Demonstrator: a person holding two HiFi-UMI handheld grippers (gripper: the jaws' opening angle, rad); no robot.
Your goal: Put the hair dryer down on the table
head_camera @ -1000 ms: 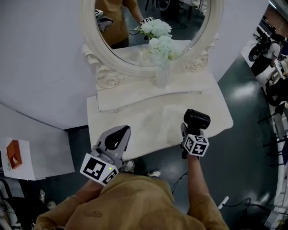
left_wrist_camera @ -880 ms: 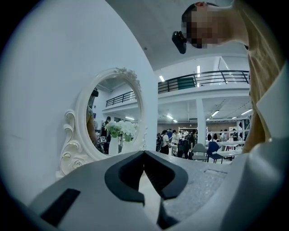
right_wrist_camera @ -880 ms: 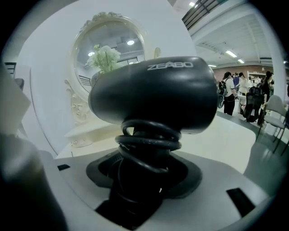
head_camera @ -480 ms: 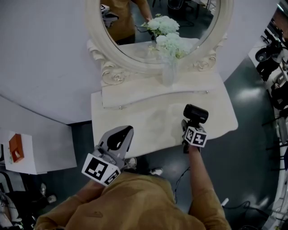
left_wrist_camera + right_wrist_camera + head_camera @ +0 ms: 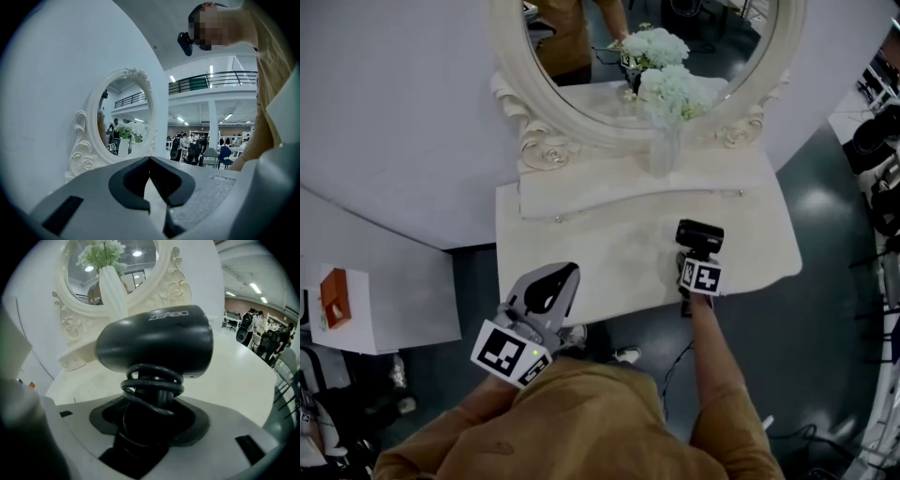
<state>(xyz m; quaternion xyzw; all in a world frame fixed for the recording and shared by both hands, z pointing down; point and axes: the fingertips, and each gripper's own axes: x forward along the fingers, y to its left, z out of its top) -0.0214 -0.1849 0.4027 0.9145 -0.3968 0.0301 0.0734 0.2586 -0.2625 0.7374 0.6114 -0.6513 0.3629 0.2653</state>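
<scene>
A black hair dryer [image 5: 700,234] with its cord wound round the handle is held upright over the front right part of the cream vanity table [image 5: 581,262]. My right gripper [image 5: 697,258] is shut on that handle. In the right gripper view the dryer's head [image 5: 154,341] fills the middle, and the jaws [image 5: 145,427] clamp the cord-wrapped handle below it. Whether the dryer touches the tabletop is hidden. My left gripper [image 5: 567,272] hangs at the table's front left edge, shut on nothing. Its pads [image 5: 161,180] meet at the tips in the left gripper view.
An oval mirror in a carved cream frame [image 5: 546,145] stands at the table's back on a raised shelf [image 5: 609,183]. A vase [image 5: 664,150] of white flowers [image 5: 670,89] is in front of it. A white cabinet [image 5: 394,309] stands at the left. A cable [image 5: 670,361] lies on the dark floor.
My right gripper has carried the hair dryer forward, farther in over the tabletop. The left gripper has stayed where it was.
</scene>
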